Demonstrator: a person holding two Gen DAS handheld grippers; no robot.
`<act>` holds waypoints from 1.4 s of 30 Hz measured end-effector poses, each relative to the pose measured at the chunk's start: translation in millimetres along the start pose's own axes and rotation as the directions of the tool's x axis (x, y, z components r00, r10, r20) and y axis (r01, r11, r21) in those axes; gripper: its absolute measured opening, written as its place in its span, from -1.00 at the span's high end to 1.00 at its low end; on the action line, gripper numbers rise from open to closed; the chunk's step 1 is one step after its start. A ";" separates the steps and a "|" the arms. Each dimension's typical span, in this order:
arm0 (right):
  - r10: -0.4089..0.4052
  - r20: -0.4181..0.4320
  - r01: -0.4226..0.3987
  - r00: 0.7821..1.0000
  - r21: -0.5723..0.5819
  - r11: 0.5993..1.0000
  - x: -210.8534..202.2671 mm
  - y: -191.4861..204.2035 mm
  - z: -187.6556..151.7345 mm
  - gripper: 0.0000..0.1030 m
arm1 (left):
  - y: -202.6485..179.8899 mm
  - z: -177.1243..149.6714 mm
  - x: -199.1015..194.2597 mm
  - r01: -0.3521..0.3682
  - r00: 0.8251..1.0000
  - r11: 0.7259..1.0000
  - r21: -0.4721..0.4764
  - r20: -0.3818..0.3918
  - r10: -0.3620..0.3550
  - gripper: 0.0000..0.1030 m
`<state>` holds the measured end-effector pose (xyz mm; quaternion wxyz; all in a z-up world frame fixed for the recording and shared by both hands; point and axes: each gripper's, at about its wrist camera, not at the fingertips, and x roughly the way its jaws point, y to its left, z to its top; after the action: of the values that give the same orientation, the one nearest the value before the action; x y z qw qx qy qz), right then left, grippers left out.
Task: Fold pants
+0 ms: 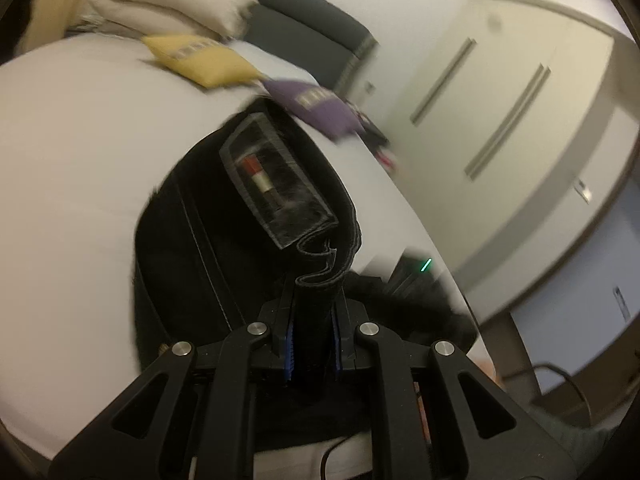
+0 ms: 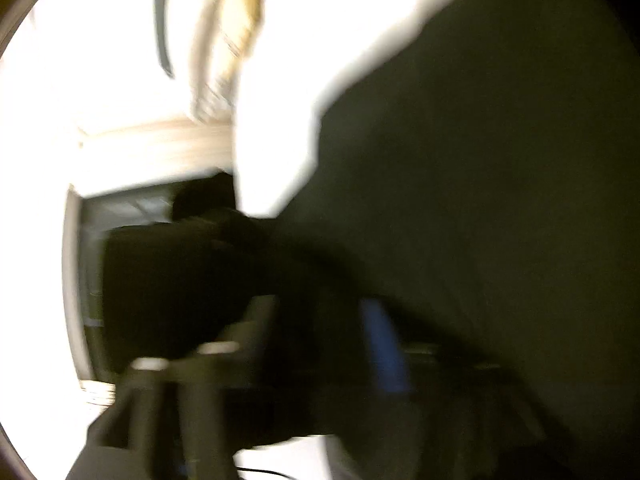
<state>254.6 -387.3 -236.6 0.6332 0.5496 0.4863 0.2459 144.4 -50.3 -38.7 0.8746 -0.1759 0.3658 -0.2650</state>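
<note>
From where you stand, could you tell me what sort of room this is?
Most likely a bedroom: a bed with a white sheet, stacked pillows at its dark headboard, and wardrobe doors alongside.

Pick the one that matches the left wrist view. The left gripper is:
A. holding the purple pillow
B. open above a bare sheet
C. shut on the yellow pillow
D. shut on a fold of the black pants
D: the left gripper has its blue pads pressed on a bunched edge of the black pants, while the yellow pillow and the purple pillow lie apart on the bed.
</note>
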 end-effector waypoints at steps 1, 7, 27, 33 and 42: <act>0.026 0.040 -0.025 0.999 -0.014 1.000 -18.3 6.9 3.9 -0.62 | -4.6 -4.5 6.0 0.006 1.000 1.000 0.012 -0.013 -0.006 0.78; 0.085 0.058 -0.079 0.995 -0.094 0.992 -62.0 28.5 26.6 -0.74 | -35.5 -34.3 37.6 0.033 0.994 0.995 0.095 -0.110 -0.022 0.78; -0.223 -0.050 0.194 0.973 -0.337 0.921 -73.9 47.1 40.2 0.65 | -94.6 -63.0 97.9 -0.012 0.975 0.963 0.269 -0.212 0.071 0.78; -0.238 -0.001 0.223 0.971 -0.344 0.912 -102.2 37.7 46.1 0.71 | -116.7 -57.7 120.2 0.005 0.971 0.939 0.343 -0.225 0.077 0.77; -0.261 0.013 0.254 0.965 -0.279 0.926 -118.6 -7.3 58.8 0.71 | -132.9 -81.4 174.0 0.009 0.942 0.929 0.370 -0.314 0.116 0.73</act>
<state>256.9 -516.5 -207.0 0.7249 0.3836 0.5225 0.2333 143.2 -268.7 -121.8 0.8250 0.0475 0.4562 -0.3301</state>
